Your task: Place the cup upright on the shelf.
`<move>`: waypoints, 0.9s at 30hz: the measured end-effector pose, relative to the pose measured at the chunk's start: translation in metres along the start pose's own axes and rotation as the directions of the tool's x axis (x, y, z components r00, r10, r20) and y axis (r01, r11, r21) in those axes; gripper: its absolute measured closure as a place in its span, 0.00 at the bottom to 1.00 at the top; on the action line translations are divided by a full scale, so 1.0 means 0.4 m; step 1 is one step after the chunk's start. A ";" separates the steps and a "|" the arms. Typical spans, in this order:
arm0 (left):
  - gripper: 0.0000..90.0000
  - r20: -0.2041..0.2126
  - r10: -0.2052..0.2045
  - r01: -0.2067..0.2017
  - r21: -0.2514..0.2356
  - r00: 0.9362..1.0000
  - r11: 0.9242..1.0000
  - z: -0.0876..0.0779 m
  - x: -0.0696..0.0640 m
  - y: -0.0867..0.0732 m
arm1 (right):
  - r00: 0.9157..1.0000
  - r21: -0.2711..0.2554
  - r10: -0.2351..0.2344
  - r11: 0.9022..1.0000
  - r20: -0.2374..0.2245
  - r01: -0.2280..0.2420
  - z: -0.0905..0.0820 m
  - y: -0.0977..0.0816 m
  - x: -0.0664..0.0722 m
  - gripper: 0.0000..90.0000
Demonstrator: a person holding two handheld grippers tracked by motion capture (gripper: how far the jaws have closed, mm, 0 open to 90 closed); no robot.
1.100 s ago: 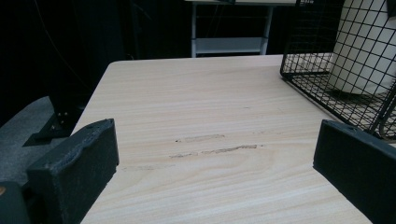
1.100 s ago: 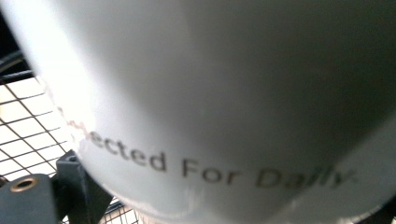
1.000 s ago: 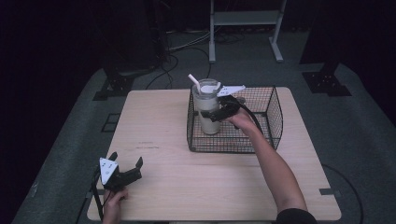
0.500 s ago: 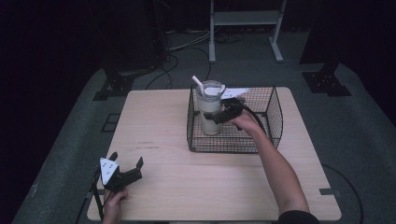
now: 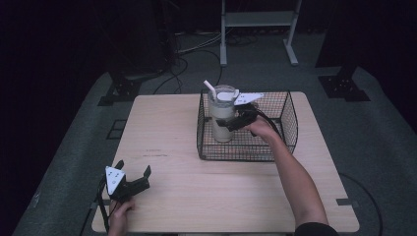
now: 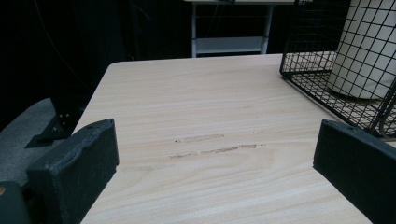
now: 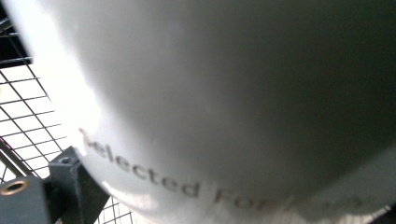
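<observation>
A tall white tumbler (image 5: 221,118) with a clear lid and a white straw stands inside the black wire basket (image 5: 290,123), at its left end. My right gripper (image 5: 233,122) reaches into the basket from the right and is shut on the tumbler's side. In the right gripper view the tumbler (image 7: 233,93) looms very close, printed lettering across it, and one black finger (image 7: 70,179) lies against its lower left. My left gripper (image 5: 133,173) rests low at the table's front left corner, open, nothing between its fingers (image 6: 79,158). From there the basket (image 6: 308,46) and tumbler (image 6: 369,46) sit far right.
The light wooden table (image 5: 196,196) has faint scuff marks (image 6: 215,149) near its middle. A forearm crosses the right half of the table toward the basket. Dark floor, cables and a white metal stand (image 5: 255,19) lie beyond the far edge.
The tumbler and my right gripper have shifted very slightly to the right inside the basket. The left gripper has stayed where it was.
</observation>
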State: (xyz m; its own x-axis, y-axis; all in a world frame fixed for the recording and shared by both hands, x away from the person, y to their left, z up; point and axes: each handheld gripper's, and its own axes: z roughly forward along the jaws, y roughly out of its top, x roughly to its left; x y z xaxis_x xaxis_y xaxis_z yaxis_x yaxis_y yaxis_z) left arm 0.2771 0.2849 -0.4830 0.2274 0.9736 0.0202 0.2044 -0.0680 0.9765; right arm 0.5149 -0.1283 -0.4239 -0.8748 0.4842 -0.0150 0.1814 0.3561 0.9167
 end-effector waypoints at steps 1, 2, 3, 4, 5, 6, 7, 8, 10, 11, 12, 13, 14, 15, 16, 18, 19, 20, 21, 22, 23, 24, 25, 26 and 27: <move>0.00 0.000 0.000 0.000 0.000 1.000 1.000 0.000 0.000 0.000 | 1.000 0.000 0.001 1.000 -0.001 -0.001 -0.001 0.000 0.000 0.06; 0.00 -0.001 0.000 0.000 0.000 1.000 1.000 0.000 0.000 0.000 | 1.000 0.000 0.000 1.000 -0.001 0.000 -0.002 -0.001 0.000 0.06; 0.00 -0.001 0.000 0.000 0.000 1.000 1.000 0.001 0.000 0.000 | 1.000 0.001 -0.001 1.000 -0.002 0.001 -0.002 -0.001 0.000 0.06; 0.00 -0.001 0.001 -0.001 0.000 1.000 1.000 0.001 0.000 0.000 | 1.000 0.004 -0.002 1.000 -0.003 0.002 -0.002 -0.001 0.001 0.06; 0.00 -0.002 0.000 0.000 0.000 1.000 1.000 0.001 0.000 0.000 | 1.000 0.005 -0.001 1.000 -0.004 0.001 -0.003 -0.001 0.001 0.06; 0.00 -0.001 0.000 0.000 0.000 1.000 1.000 0.001 0.000 0.000 | 1.000 0.007 -0.002 1.000 -0.004 0.002 -0.004 -0.001 0.001 0.06; 0.00 -0.001 0.001 -0.001 0.001 1.000 1.000 0.000 0.000 0.000 | 1.000 0.008 -0.001 1.000 -0.005 0.001 -0.005 -0.001 0.000 0.06; 0.00 -0.001 0.001 -0.001 0.001 1.000 1.000 0.000 0.000 0.000 | 1.000 0.008 -0.001 1.000 -0.005 0.001 -0.005 -0.001 0.000 0.06; 0.00 -0.001 0.001 -0.001 0.001 1.000 1.000 0.000 -0.001 0.000 | 1.000 0.011 0.005 1.000 -0.004 -0.005 -0.010 -0.002 -0.002 0.06; 0.00 -0.001 0.001 -0.001 0.001 1.000 1.000 0.000 -0.001 0.000 | 1.000 0.011 0.005 1.000 -0.004 -0.005 -0.010 -0.002 -0.002 0.06; 0.00 -0.001 0.003 -0.003 0.000 1.000 1.000 0.000 -0.001 0.000 | 1.000 0.014 0.005 1.000 -0.004 -0.005 -0.013 -0.002 -0.003 0.06; 0.00 -0.002 0.004 -0.004 0.001 1.000 1.000 0.001 -0.001 0.000 | 1.000 0.014 0.005 1.000 -0.005 -0.005 -0.014 -0.003 -0.003 0.06; 0.00 -0.002 0.004 -0.004 0.001 1.000 1.000 0.001 -0.001 0.000 | 1.000 0.014 0.005 1.000 -0.005 -0.005 -0.014 -0.003 -0.003 0.06; 0.00 -0.002 0.003 -0.003 0.001 1.000 1.000 0.001 -0.001 0.000 | 1.000 0.018 0.003 1.000 -0.002 -0.003 -0.017 -0.003 -0.003 0.06; 0.00 -0.002 0.003 -0.003 0.000 1.000 1.000 0.001 -0.002 0.000 | 1.000 0.017 0.000 1.000 -0.002 0.000 -0.017 -0.002 -0.002 0.06; 0.00 -0.003 0.002 -0.002 0.000 1.000 1.000 0.001 -0.002 0.000 | 1.000 0.023 -0.009 1.000 -0.003 0.009 -0.019 -0.002 -0.001 0.06; 0.00 -0.003 0.002 -0.002 0.001 1.000 1.000 0.001 -0.002 0.000 | 1.000 0.026 -0.015 1.000 -0.005 0.015 -0.019 -0.002 -0.001 0.06; 0.00 -0.003 0.002 -0.002 0.001 1.000 1.000 0.001 -0.002 0.000 | 1.000 0.028 -0.017 0.999 -0.007 0.018 -0.020 -0.002 0.000 0.06; 0.00 -0.004 0.003 -0.003 0.001 1.000 1.000 0.001 -0.002 0.000 | 1.000 0.029 -0.013 0.999 -0.007 0.014 -0.021 -0.003 0.002 0.06; 0.00 -0.004 0.003 -0.003 0.001 1.000 1.000 0.001 -0.002 0.000 | 1.000 0.028 -0.013 1.000 -0.007 0.014 -0.021 -0.003 0.003 0.06; 0.00 -0.004 0.004 -0.004 0.002 1.000 1.000 0.001 -0.002 0.000 | 1.000 0.028 -0.014 1.000 -0.007 0.014 -0.021 -0.004 0.003 0.06; 0.00 -0.004 0.004 -0.004 0.002 1.000 1.000 0.001 -0.002 0.000 | 1.000 0.027 -0.012 1.000 -0.006 0.012 -0.021 -0.004 0.005 0.06; 0.00 -0.006 0.005 -0.005 0.003 1.000 1.000 0.001 -0.002 0.000 | 1.000 0.029 -0.012 0.999 -0.006 0.012 -0.021 -0.004 0.006 0.06; 0.00 -0.006 0.005 -0.005 0.003 1.000 1.000 0.001 -0.002 0.000 | 1.000 0.029 -0.012 0.999 -0.006 0.012 -0.021 -0.004 0.006 0.06; 0.00 -0.006 0.004 -0.004 0.001 1.000 1.000 0.001 -0.002 0.000 | 1.000 0.032 -0.013 0.999 -0.006 0.013 -0.023 -0.004 0.007 0.06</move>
State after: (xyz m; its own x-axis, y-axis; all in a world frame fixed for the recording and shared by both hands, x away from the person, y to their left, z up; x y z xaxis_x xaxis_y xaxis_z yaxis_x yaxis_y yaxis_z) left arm 0.2772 0.2840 -0.4831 0.2223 0.9747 0.0255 0.2042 -0.0721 0.9763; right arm 0.5081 -0.1348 -0.4219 -0.8797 0.4750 -0.0242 0.1844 0.3875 0.9033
